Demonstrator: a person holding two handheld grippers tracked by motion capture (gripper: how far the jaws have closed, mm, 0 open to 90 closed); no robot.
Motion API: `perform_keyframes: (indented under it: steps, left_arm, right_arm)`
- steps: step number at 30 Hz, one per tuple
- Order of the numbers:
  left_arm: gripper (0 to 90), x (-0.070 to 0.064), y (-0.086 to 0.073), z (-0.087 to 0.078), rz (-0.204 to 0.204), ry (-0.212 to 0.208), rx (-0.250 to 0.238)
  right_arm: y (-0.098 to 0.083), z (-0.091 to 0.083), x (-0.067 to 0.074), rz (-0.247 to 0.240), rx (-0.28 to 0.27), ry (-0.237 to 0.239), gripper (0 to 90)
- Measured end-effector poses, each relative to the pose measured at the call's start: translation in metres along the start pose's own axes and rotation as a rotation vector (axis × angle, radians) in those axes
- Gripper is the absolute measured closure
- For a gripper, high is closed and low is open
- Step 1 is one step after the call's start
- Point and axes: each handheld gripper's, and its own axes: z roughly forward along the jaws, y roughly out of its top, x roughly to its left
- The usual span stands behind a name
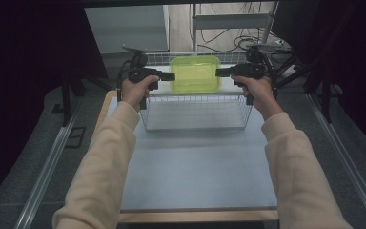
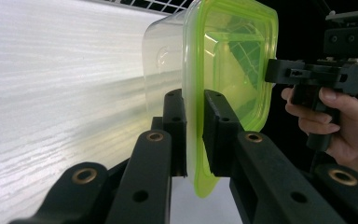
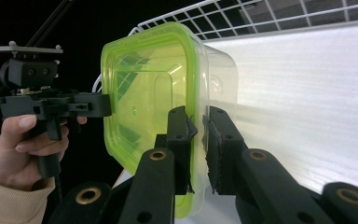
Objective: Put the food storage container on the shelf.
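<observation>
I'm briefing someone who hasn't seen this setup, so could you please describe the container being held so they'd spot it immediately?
Start at the white wire basket at the far end of the table. Just above it, the left tongs and right tongs each grip an opposite edge of a squarish clear plastic container. Its bright lime-green lid is the one vivid colour among white, grey and black.

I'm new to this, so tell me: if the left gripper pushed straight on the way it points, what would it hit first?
The left gripper already clamps the green lid of the container. Past that, the right gripper faces it, probably next in line.
</observation>
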Motion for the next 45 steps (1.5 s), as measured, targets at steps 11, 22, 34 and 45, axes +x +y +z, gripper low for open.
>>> perform_keyframes:
  steps: [11,22,34,45]
  left_arm:
    - [76.8,0.005,0.004,0.008,-0.036,0.01,-0.022]
    - [69.5,0.006,0.003,0.015,-0.015,0.047,-0.025]
    - [43.3,0.001,0.002,0.012,0.038,0.092,-0.085]
    - [26.7,-0.029,-0.034,-0.025,0.2,0.122,-0.141]
  right_arm:
    - [0.004,0.009,-0.002,-0.011,-0.009,-0.057,76.8]
    - [0.003,0.016,0.002,-0.053,-0.011,-0.111,66.6]
    - [0.002,0.013,0.003,-0.086,-0.05,-0.167,43.4]
    - [-0.027,-0.024,0.03,-0.259,-0.14,-0.125,29.8]
